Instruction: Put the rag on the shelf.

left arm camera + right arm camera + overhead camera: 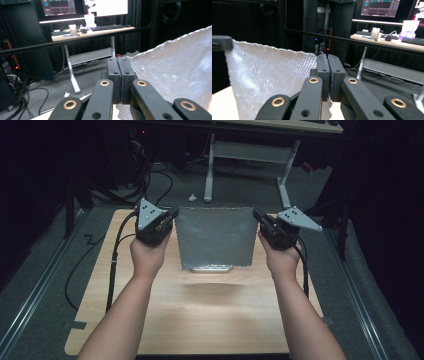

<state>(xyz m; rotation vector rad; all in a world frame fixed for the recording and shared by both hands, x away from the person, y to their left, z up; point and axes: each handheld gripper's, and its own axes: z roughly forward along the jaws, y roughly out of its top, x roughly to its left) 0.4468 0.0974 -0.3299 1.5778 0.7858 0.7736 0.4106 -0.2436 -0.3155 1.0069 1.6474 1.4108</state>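
- The wooden table lies below both of my tools, pale grained wood with rounded corners, bare where a soft shadow falls under the cloth.
- The grey cloth hangs between my two tools, stretched flat and roughly square, lifted off the table with its lower edge just above the wood. Its surface is a fine raised diamond weave, silvery where the light catches it, and its edges are cut in small zigzags. From my right tool it spreads away as a taut sheet toward the other tool's black jaw tip at the far corner.
- A small pale flat piece sits on the table right under the cloth's bottom edge; I cannot tell what it is.
- My left gripper has its jaws pressed fully together, pinching the cloth's top corner on its side; the fabric runs out from between the pads.
- My right gripper is likewise clamped tight, biting the opposite top corner, with cloth emerging beside and below the pads.
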